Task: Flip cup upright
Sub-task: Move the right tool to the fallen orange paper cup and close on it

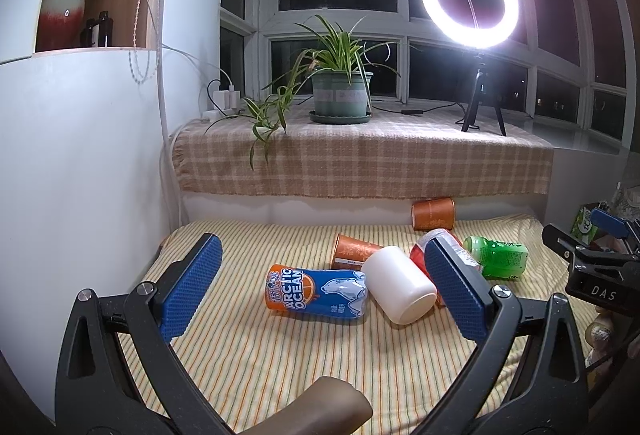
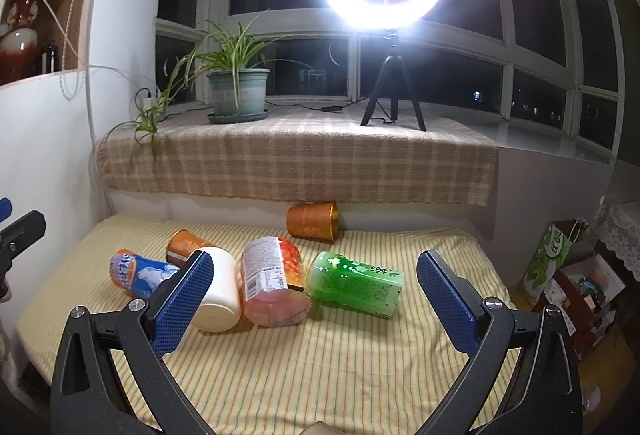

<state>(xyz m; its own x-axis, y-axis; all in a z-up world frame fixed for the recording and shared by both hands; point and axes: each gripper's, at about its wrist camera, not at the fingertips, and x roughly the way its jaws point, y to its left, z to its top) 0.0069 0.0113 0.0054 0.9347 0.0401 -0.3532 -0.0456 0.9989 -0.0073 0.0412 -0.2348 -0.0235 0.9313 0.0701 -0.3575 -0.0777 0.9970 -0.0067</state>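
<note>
Several cups lie on their sides on the striped cloth [image 1: 280, 363]. In the left wrist view: a blue Arctic Ocean cup [image 1: 316, 291], a white cup [image 1: 398, 285], an orange cup [image 1: 354, 251], a red cup [image 1: 420, 253], a green cup [image 1: 498, 257] and a far orange cup [image 1: 433, 213]. My left gripper [image 1: 324, 275] is open above and short of the blue and white cups. My right gripper [image 2: 316, 277] is open, short of the pink-red cup [image 2: 272, 281] and green cup [image 2: 356, 283]; the white cup [image 2: 220, 295] sits behind its left finger.
A plaid-covered sill [image 2: 296, 159] behind holds a potted plant [image 2: 238, 93] and a lit ring light on a tripod [image 2: 390, 91]. A white wall [image 1: 80, 175] is at left. Bags and boxes [image 2: 568, 275] stand off the right edge. The right gripper shows in the left view [image 1: 600, 259].
</note>
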